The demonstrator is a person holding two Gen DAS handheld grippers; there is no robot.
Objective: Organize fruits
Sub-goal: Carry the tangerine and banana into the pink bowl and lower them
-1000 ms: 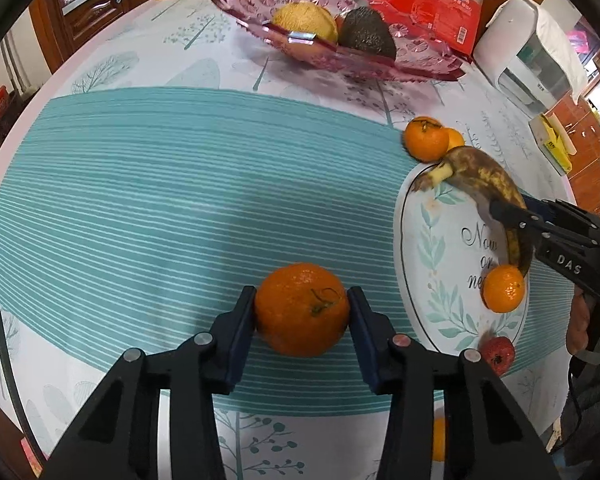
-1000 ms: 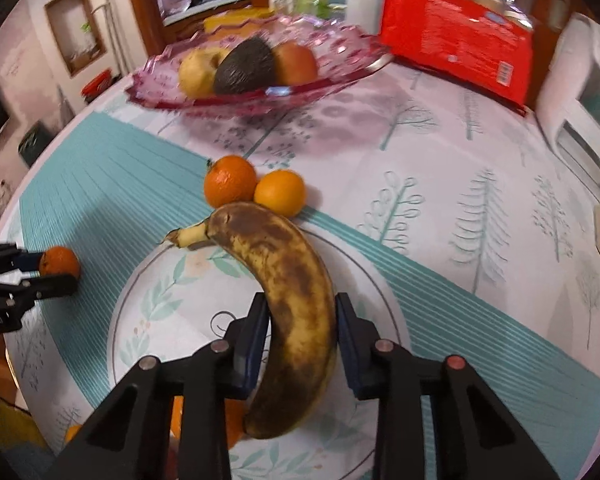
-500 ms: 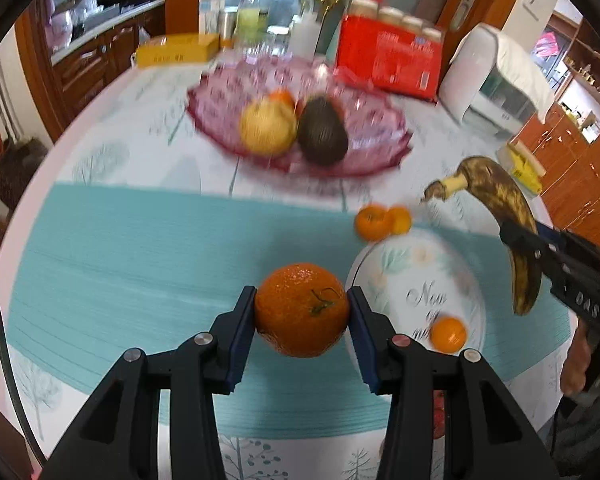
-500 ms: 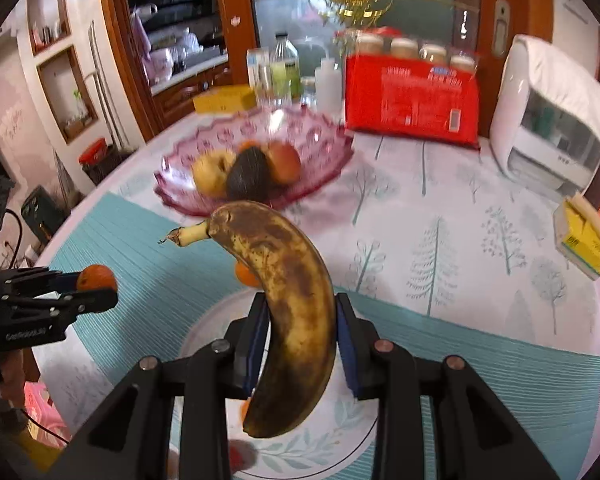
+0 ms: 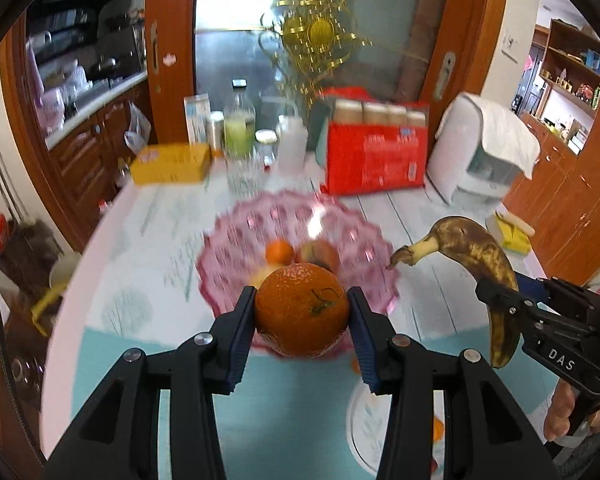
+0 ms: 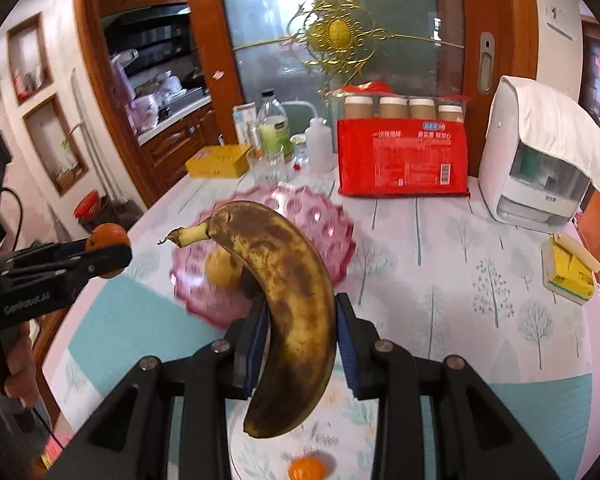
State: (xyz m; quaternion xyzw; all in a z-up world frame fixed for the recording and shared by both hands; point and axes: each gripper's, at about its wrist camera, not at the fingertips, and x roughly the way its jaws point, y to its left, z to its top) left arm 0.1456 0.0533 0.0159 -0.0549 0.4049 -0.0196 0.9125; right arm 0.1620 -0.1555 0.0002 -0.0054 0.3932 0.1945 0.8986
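The left gripper (image 5: 302,336) is closed on a round, dimpled orange (image 5: 302,309), pads at its widest part so it cannot roll; the right gripper (image 6: 300,346) clamps a curved, brown-spotted banana (image 6: 284,300) at mid-length for balance; both hang above the table (image 6: 440,248), near the scalloped pink glass bowl (image 6: 320,216), probably their destination.

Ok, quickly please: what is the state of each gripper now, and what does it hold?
Left gripper: shut on the orange.
Right gripper: shut on the banana.
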